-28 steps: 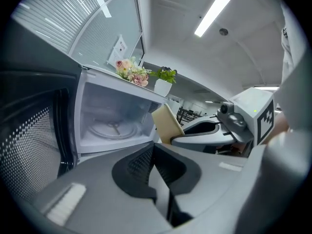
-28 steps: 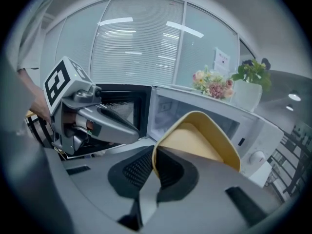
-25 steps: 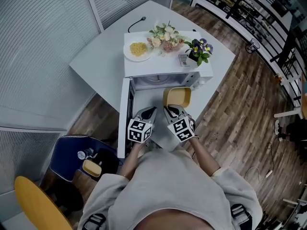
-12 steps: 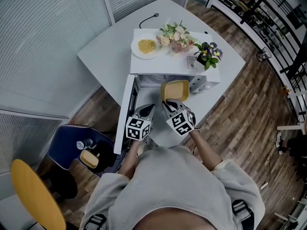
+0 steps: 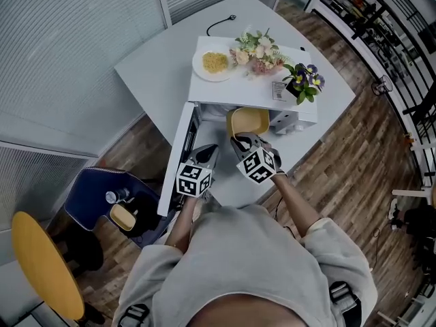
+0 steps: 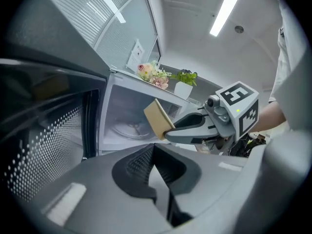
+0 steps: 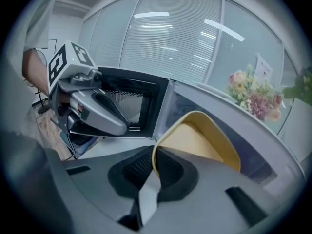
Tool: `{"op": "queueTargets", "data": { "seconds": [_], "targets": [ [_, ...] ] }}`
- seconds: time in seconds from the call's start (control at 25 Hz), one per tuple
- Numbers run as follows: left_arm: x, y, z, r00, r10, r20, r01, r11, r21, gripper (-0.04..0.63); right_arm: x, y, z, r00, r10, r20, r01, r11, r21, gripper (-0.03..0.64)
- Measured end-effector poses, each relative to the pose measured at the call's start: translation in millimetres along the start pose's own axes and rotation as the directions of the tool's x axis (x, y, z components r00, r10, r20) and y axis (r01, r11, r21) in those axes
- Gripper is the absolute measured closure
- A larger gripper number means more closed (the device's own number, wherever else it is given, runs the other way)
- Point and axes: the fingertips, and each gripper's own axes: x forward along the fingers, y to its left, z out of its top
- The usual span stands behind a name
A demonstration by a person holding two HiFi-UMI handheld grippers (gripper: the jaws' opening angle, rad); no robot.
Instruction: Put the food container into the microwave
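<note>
A white microwave (image 5: 286, 111) stands on the table with its door (image 5: 176, 157) swung open to the left. My right gripper (image 5: 244, 142) is shut on the rim of a yellow food container (image 5: 248, 121), held tilted at the mouth of the oven. In the right gripper view the jaws (image 7: 155, 152) pinch the container's near rim (image 7: 200, 140). My left gripper (image 5: 208, 154) hangs beside it by the open door, shut and empty. From the left gripper view (image 6: 155, 147) I see the container (image 6: 157, 118) in front of the lit cavity (image 6: 124, 123).
On top of the microwave sit a plate of yellow food (image 5: 214, 63), a bouquet (image 5: 259, 46) and a small potted plant (image 5: 305, 80). A blue seat with a bottle and a yellow box (image 5: 116, 210) stands left of the table (image 5: 153, 73). A yellow chair (image 5: 37, 264) is at the lower left.
My right gripper has carried the yellow container forward, closer to the microwave's opening. The left gripper has stayed beside the open door.
</note>
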Motion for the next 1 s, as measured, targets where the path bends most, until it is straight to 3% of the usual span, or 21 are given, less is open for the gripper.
{"op": "queueTargets", "data": {
  "seconds": [0.24,0.48,0.88,1.0],
  "targets": [
    [1.0,3.5,-1.0,1.0,0.02,0.0,-0.02,1.0,-0.01,0.584,11.3,0.5,-6.9,0.997,0.049,-0.052,-0.056,0.989,-0.139,0.594],
    [2.6,5.3,-2.9,0.999,0.035,-0.002,-0.035,0.999,-0.016,0.584,23.2,-2.5,-18.8,0.989,0.075,-0.124,-0.109,0.949,-0.295,0.594],
    [3.1,8.6,-8.1,0.999,0.051,-0.011,-0.052,0.998,-0.031,0.584,41.4,-20.0,-33.9,0.976,0.032,-0.216,-0.132,0.874,-0.467,0.594],
    [4.1,9.9,-7.9,0.998,0.056,-0.012,-0.057,0.998,-0.033,0.584,46.6,-28.2,-34.9,0.975,0.016,-0.22,-0.12,0.873,-0.472,0.594]
  ]
}}
